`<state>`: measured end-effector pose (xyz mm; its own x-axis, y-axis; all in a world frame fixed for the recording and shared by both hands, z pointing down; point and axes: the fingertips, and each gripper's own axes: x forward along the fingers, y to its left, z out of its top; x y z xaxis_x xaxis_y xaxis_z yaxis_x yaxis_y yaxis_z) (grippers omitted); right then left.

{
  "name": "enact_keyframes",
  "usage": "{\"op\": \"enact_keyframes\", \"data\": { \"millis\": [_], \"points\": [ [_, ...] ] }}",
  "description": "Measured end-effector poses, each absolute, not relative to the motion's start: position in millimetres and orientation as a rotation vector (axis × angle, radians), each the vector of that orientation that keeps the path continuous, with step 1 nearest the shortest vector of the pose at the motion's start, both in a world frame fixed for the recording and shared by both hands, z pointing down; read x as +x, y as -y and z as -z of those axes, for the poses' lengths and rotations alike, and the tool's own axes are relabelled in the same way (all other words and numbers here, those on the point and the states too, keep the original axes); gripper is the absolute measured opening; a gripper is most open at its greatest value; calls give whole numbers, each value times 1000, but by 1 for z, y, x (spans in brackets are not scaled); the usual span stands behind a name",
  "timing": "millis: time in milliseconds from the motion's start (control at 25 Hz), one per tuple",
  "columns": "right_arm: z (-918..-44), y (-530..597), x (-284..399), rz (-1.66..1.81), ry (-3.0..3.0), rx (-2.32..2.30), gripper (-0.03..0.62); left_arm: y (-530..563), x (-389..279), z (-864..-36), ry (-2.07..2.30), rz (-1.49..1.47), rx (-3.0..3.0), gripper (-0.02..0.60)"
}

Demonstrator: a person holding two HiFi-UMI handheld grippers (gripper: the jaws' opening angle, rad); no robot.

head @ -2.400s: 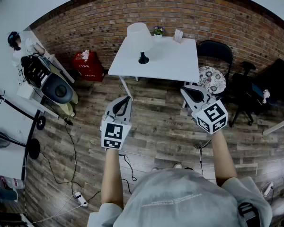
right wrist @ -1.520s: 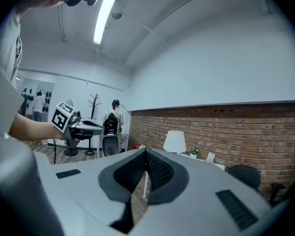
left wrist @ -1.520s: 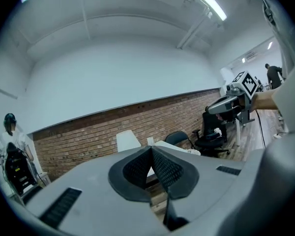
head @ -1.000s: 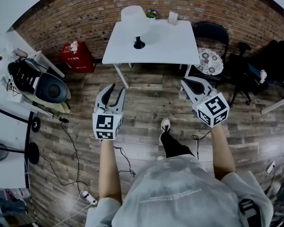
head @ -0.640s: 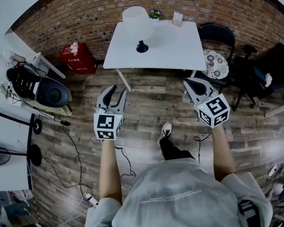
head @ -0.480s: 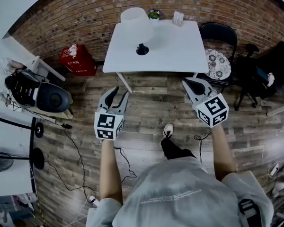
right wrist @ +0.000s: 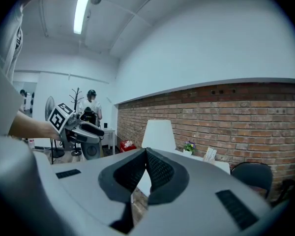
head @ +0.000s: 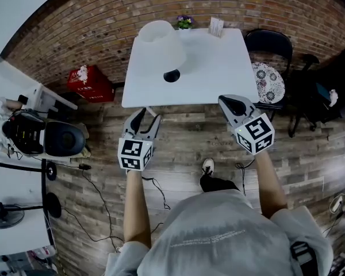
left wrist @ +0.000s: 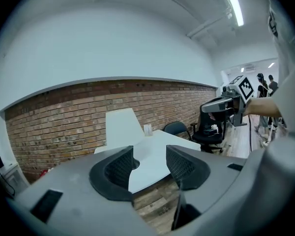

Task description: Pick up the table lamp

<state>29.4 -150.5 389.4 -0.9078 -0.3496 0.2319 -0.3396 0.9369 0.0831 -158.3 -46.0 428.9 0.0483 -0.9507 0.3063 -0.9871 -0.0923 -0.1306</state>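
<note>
Brick wall [head: 103, 22] spans the far side of the room; a wood-plank floor [head: 184, 148] lies in front of it. White tabletop [head: 218, 68] stands against the wall, its near edge just ahead of both grippers in the head view. Black chair [head: 268, 42] stands at the tabletop's right side, with a round patterned seat [head: 269, 83] beside it; a red box [head: 89, 82] sits on the floor to the left, by the wall.

Table lamp [head: 160, 48] stands upright on the left half of the tabletop: white shade above, dark round base below; nothing touches it, and both grippers are apart from it.

Left gripper [head: 146, 117] is held over the floor just short of the tabletop's near left corner; its jaws stand apart with nothing between them, only the tabletop showing through the gap. Right gripper [head: 225, 101] is held near the tabletop's near right corner; its jaws are closed together, tips meeting, gripping nothing.

Small potted flower [head: 184, 22] and a white card stand [head: 217, 26] sit at the tabletop's far edge, by the wall.
</note>
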Motion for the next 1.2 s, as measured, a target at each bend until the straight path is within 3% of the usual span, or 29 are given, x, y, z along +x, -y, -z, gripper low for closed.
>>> {"op": "enact_keyframes", "data": {
  "millis": [1200],
  "points": [
    [-464,254,-62,-112,2615,825,0,234,-272,-577,1639,-578,2322,213]
  ]
}}
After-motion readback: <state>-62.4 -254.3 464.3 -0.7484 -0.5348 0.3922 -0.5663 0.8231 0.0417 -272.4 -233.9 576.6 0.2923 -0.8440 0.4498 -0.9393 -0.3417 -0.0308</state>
